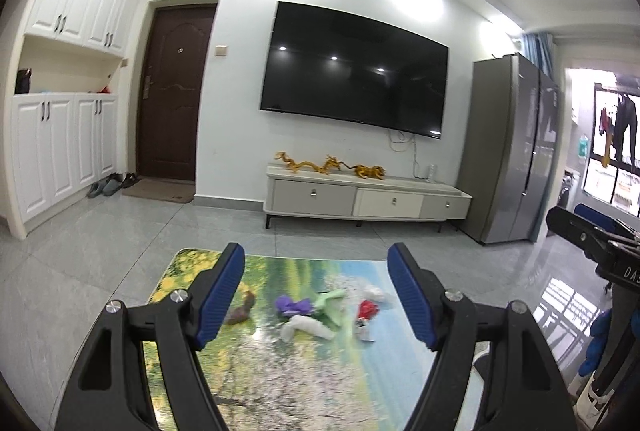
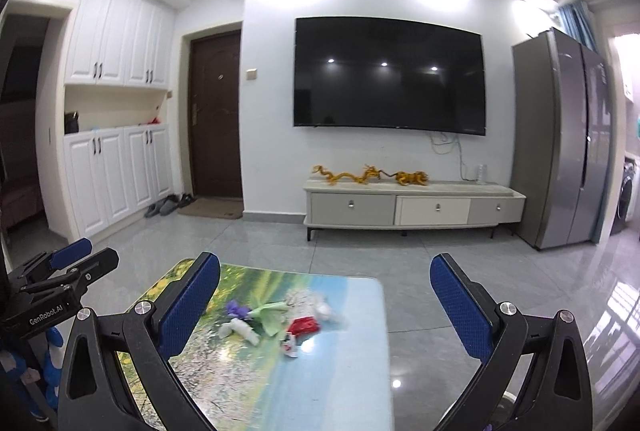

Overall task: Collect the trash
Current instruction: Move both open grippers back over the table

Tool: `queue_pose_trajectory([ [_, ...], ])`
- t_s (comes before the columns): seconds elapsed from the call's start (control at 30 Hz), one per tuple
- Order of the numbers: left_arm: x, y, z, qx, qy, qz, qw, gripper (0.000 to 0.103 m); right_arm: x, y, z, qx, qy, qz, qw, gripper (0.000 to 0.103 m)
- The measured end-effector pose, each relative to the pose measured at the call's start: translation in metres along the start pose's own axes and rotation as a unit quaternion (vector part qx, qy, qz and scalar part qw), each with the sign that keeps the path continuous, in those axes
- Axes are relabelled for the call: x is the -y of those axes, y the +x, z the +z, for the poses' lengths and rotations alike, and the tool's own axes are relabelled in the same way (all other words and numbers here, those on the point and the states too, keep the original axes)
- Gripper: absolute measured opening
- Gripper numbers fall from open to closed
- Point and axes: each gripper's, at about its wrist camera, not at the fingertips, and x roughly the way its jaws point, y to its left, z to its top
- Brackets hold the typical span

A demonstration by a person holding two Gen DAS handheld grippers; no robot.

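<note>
The reference landmark is the table [image 1: 280, 371], a low surface with a printed landscape top that stands on the tiled floor in front of the television [image 1: 352, 65]. All trash lies in one loose cluster on the far half of the table, toward the television end, and none of it is held. The cluster runs crosswise to the table's length, and both grippers look along that length at it. From largest to smallest, the cluster holds a green wrapper [image 1: 334, 305] at its middle, a white crumpled piece [image 1: 306, 327] on the near side of the green wrapper, a purple scrap [image 1: 294, 305] touching the green wrapper's left end, a red wrapper [image 1: 368, 311] at the right end, and a brown scrap [image 1: 240, 309] set apart toward the table's left edge. The left gripper [image 1: 316, 295] hovers above the near half of the table with its jaws wide apart and empty; the cluster lies straight ahead between its fingers. The right gripper [image 2: 325, 305] is likewise spread and empty, but it is aligned with the table's right edge, so the cluster lies ahead and to its left. The left gripper therefore appears better placed for most pieces; the red wrapper [image 2: 304, 325] is the piece closest to the right gripper's line.
</note>
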Motion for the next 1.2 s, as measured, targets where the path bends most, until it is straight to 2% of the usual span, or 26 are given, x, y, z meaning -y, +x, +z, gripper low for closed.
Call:
queue_pose_trajectory([
  [0.4, -0.079, 0.009, -0.014, -0.027, -0.036, 0.037, 0.9983, 0.073, -0.062, 0.047, -0.002, -0.04, -0.022, 0.029, 0.999, 0.103],
  [0.57, -0.105, 0.027, -0.024, -0.052, -0.04, 0.057, 0.9962, 0.073, -0.059, 0.076, -0.013, -0.067, -0.012, 0.035, 0.997, 0.103],
  [0.7, -0.115, 0.048, -0.033, -0.079, -0.029, 0.053, 0.995, 0.073, -0.054, 0.1, -0.024, -0.092, -0.003, 0.036, 0.995, 0.103],
  [0.9, -0.099, 0.099, -0.057, -0.141, -0.021, 0.006, 0.9898, 0.073, -0.031, 0.139, -0.047, -0.13, 0.018, 0.036, 0.991, 0.103],
  [1.07, -0.075, 0.154, -0.087, -0.206, -0.023, -0.054, 0.9769, 0.073, -0.009, 0.172, -0.066, -0.162, 0.027, 0.037, 0.986, 0.103],
  [1.2, -0.062, 0.193, -0.104, -0.242, -0.03, -0.07, 0.9673, 0.073, 0.004, 0.197, -0.082, -0.186, 0.025, 0.041, 0.981, 0.103],
])
